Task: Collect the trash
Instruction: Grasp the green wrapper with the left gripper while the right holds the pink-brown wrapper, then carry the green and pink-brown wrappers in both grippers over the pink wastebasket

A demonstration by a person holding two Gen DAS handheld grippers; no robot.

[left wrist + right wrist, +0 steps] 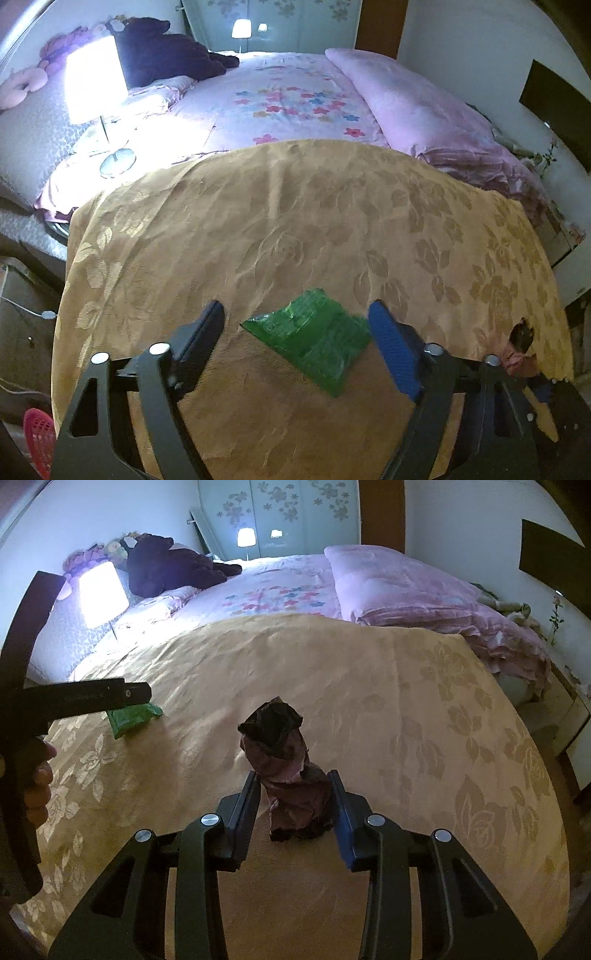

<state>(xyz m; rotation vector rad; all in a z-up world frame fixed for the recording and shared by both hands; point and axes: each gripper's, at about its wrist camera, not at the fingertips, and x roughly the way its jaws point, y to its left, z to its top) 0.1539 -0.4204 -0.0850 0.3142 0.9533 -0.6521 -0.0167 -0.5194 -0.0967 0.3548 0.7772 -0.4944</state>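
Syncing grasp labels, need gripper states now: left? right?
Left gripper: open, straddling the green wrapper, no grip visible.
Right gripper: closed on the crumpled pink-and-dark wrapper.

The left gripper (295, 314) straddles a green wrapper (314, 339) on the gold cloth (295, 221) — fingers (391, 350) apart, not pressing.

Each fisheye camera sits on its hand-held gripper and looks forward and steeply down, close over the gold floral cloth (280, 229) on the bench. Both views share this cloth, the bed (280, 587) behind and the lit lamp (94, 79).
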